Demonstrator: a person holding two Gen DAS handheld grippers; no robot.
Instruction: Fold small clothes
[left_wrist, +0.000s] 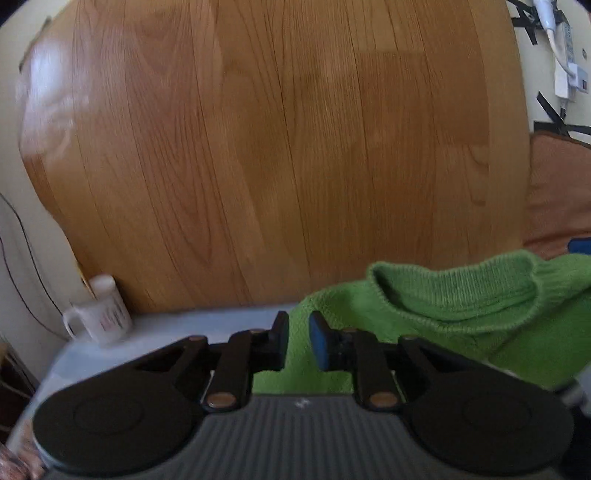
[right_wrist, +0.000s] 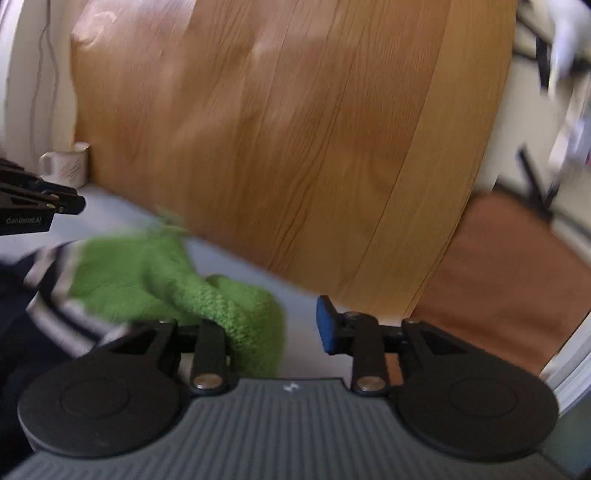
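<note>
Left claw (left_wrist: 298, 339) view only — sweater (left_wrist: 461, 314) collar

One green sweater (left_wrist: 461, 306) lies on the pale surface (left_wrist: 184, 321), and it is the only green garment. One dark garment (right_wrist: 22, 314) with pale stripes sits beside it; whether that is a single piece I cannot tell. One white mug (left_wrist: 101, 314) stands at the back, with one handle. One wooden panel (left_wrist: 277, 147) rises behind everything. One brown cushion (left_wrist: 557, 192) is off to the side. Two grippers are here, the left gripper (left_wrist: 299, 339) and the right gripper (right_wrist: 266, 332), each with two fingers. One white power strip (left_wrist: 567, 70) hangs on the wall.
</note>
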